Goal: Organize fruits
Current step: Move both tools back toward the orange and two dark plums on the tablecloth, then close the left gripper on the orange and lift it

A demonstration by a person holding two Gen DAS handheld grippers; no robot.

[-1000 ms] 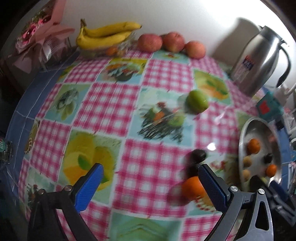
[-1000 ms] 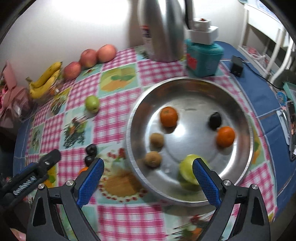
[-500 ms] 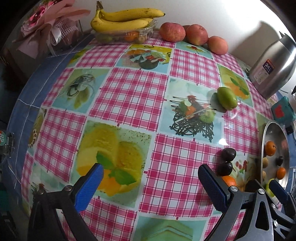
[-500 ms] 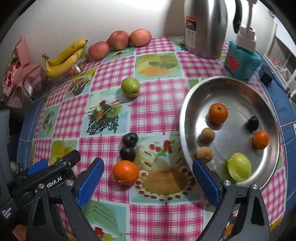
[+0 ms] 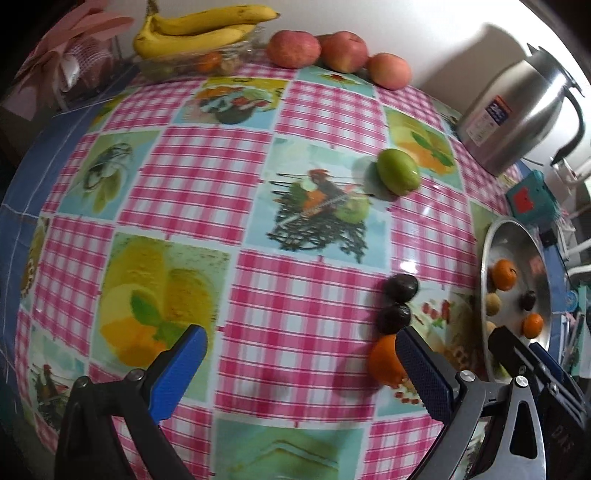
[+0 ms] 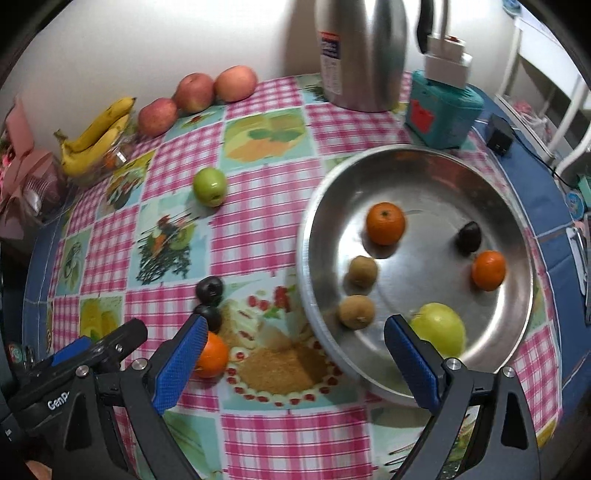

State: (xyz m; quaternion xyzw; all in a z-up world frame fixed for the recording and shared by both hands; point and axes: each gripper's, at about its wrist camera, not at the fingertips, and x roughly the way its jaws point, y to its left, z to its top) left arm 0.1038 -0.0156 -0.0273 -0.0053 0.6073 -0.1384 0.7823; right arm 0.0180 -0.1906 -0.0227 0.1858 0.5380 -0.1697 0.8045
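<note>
A steel bowl holds two oranges, a dark plum, two brown fruits and a green apple. On the checked cloth lie a second green apple, two dark plums and an orange. My right gripper is open above the bowl's near-left rim, empty. My left gripper is open over the cloth, its right finger just in front of the orange. The bowl sits at the right edge of the left wrist view.
Bananas on a clear tray and three red apples line the wall at the back. A steel thermos jug and a teal box stand behind the bowl. A pink bouquet lies at the table's left edge.
The right gripper swung left off the bowl and has come partly back toward it. The left gripper has shifted, and the orange now sits against its right finger. Both stay open.
</note>
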